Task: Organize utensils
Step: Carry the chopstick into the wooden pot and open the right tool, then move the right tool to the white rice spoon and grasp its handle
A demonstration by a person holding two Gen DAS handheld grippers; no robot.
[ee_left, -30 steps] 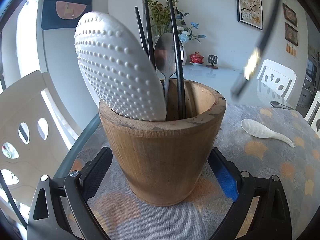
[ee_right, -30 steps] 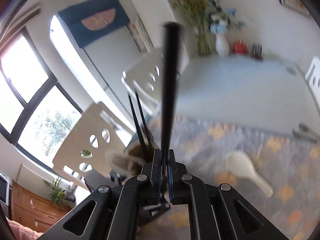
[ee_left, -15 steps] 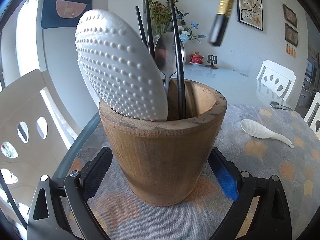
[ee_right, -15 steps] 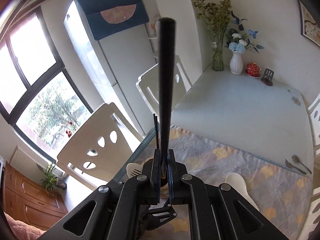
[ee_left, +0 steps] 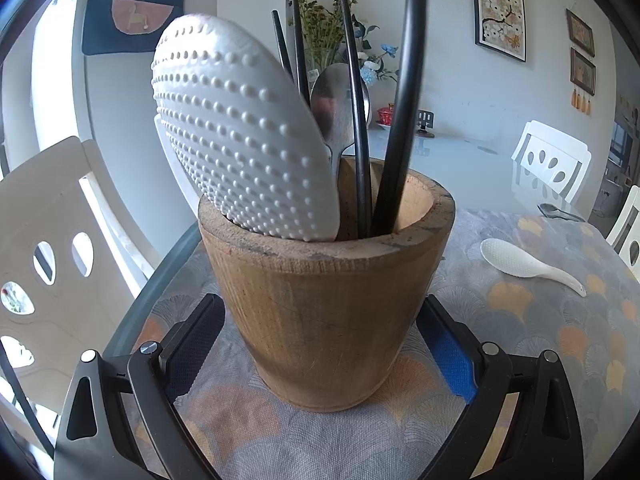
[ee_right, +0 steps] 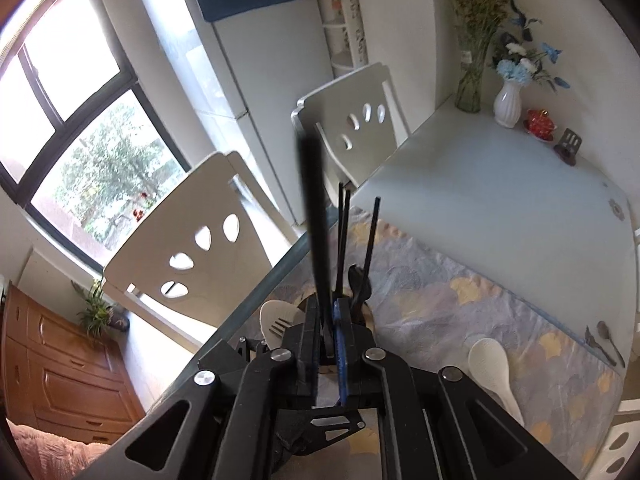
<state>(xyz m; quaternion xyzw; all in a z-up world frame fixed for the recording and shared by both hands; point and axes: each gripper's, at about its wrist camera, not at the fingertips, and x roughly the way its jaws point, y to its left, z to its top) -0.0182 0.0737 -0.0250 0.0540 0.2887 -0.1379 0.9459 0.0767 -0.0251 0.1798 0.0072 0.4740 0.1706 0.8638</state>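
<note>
A wooden utensil cup stands on the patterned tablecloth between the spread fingers of the left gripper, whose pads flank its lower wall; contact cannot be told, so the jaws read as released around it; the right gripper points steeply down over the cup, its jaws having just been opening, with a thick black chopstick standing between them and no longer pinched, its lower end inside the cup; the cup holds one dimpled white rice paddle, one metal spoon and three thinner black chopsticks besides the thick one; from the right wrist view a fork also shows in the cup; on the cloth well to the right of the cup lies one white rice spoon; two more metal utensils lie at the cloth's far edge.
</note>
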